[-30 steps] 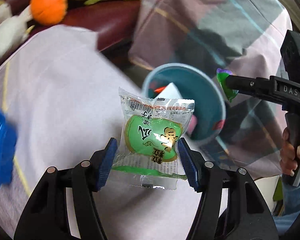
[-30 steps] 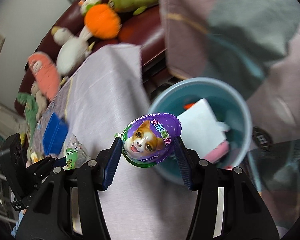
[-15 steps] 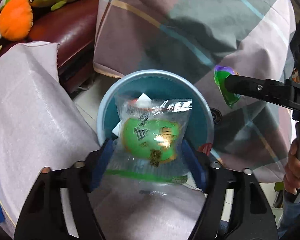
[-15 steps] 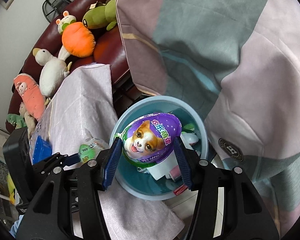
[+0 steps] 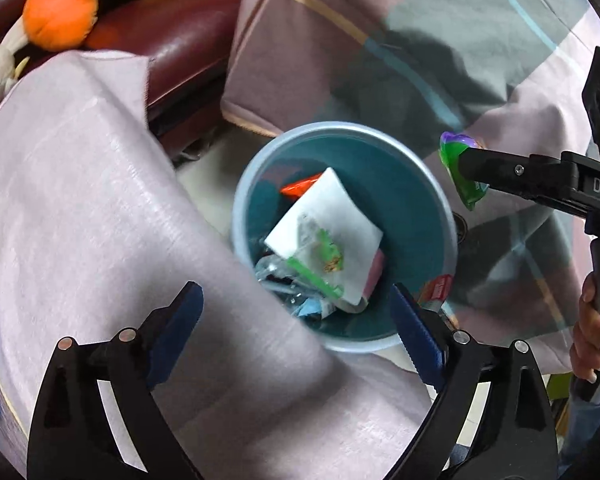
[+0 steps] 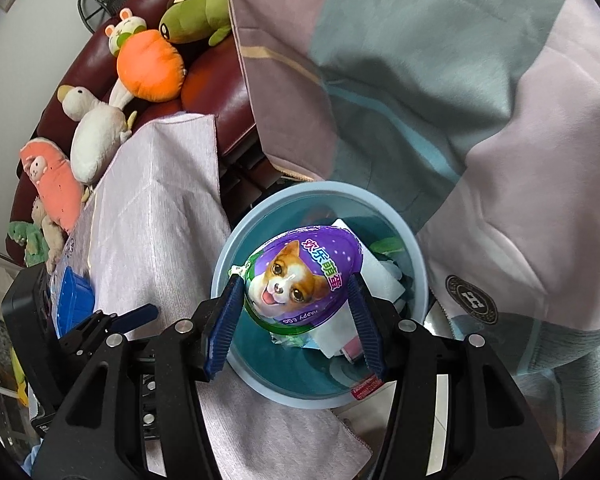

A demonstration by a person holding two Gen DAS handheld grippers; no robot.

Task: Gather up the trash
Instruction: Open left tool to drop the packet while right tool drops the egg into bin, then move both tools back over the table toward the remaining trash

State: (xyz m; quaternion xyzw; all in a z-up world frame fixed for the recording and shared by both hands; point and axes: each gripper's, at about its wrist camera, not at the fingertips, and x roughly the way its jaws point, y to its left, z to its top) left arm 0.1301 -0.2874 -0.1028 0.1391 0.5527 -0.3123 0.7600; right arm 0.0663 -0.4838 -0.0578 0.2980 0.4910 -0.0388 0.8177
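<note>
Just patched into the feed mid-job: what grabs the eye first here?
The purple puppy egg pack clamped in the right gripper, right above the blue bin. The left gripper gapes empty over the same bin, its jaws just opened; a green snack packet is inside on the trash.

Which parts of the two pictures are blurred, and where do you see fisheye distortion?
Left wrist view: the snack packet in the blue bin is smeared by motion. Right wrist view: the purple egg pack is sharp. Both views bend and darken toward the edges.

Home living room, maroon leather sofa (image 6: pixel 216 92), plush toys (image 6: pixel 148 64), draped plaid blanket (image 6: pixel 440 80)
</note>
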